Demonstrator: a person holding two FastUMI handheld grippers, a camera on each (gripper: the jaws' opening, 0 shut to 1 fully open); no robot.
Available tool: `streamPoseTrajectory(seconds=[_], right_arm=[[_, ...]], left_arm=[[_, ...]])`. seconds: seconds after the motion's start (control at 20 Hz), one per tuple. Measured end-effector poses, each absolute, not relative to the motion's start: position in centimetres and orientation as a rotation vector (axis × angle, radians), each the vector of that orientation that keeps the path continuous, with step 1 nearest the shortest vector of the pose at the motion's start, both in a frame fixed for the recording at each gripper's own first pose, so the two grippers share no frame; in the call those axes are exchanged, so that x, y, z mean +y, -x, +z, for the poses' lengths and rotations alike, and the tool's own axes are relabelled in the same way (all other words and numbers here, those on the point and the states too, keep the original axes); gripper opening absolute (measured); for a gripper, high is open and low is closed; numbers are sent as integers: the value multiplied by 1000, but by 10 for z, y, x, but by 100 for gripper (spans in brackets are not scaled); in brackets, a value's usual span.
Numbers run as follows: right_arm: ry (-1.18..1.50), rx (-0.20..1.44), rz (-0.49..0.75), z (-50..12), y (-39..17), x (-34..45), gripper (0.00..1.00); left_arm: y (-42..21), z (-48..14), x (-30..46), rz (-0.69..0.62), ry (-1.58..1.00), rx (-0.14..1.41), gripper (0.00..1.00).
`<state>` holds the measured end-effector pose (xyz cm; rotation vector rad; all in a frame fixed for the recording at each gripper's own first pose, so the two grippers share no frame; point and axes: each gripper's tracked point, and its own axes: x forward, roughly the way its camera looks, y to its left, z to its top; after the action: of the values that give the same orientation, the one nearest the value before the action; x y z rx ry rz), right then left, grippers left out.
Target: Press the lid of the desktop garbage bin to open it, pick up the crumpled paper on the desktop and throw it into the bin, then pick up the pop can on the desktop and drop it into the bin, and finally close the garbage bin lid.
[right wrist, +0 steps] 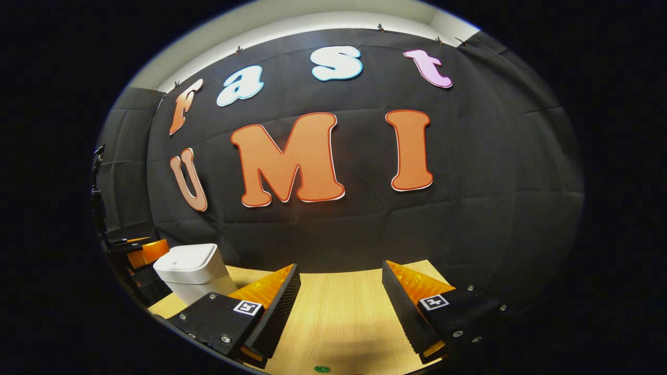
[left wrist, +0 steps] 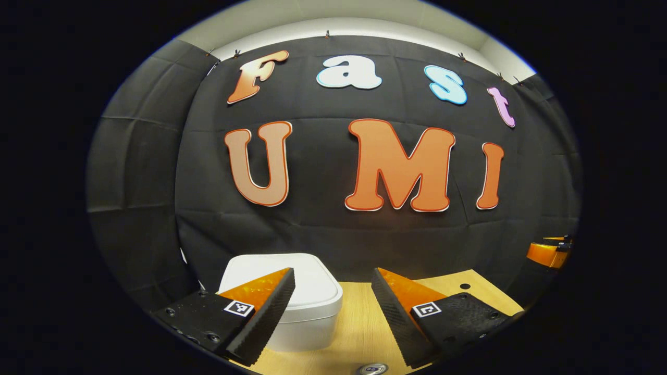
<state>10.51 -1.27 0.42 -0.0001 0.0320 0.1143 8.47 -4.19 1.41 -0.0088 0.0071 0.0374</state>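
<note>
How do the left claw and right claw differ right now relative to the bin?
The left claw sits close behind the white bin, its left finger overlapping the bin's closed lid; the right claw has the bin farther off to its left, with bare desktop ahead. Both are open, holding nothing, above the wooden desktop.

No readable text, brand or number stands on any object. The only markings are small square black-and-white coded tags, one on each finger of the left hand-held gripper (left wrist: 333, 302) and of the right hand-held gripper (right wrist: 341, 299); they carry patterns, not letters. The white bin (left wrist: 312, 302) shows a plain lid with no label.
</note>
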Motion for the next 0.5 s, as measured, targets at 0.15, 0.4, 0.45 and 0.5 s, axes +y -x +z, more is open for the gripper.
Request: streamPoseTrajectory(seconds=[0.15, 0.4, 0.45, 0.5], right_arm=[[6, 34, 115, 5, -107, -14, 94], [-9, 35, 112, 7, -108, -15, 94], [-6, 35, 112, 6, -108, -15, 94], [-3, 35, 113, 5, -108, -15, 94]], left_arm=[[-86, 14, -40, 40, 20, 7, 94], [-86, 17, -38, 49, 12, 1, 93], [-86, 16, -38, 48, 13, 1, 93], [-85, 17, -36, 57, 11, 2, 93]])
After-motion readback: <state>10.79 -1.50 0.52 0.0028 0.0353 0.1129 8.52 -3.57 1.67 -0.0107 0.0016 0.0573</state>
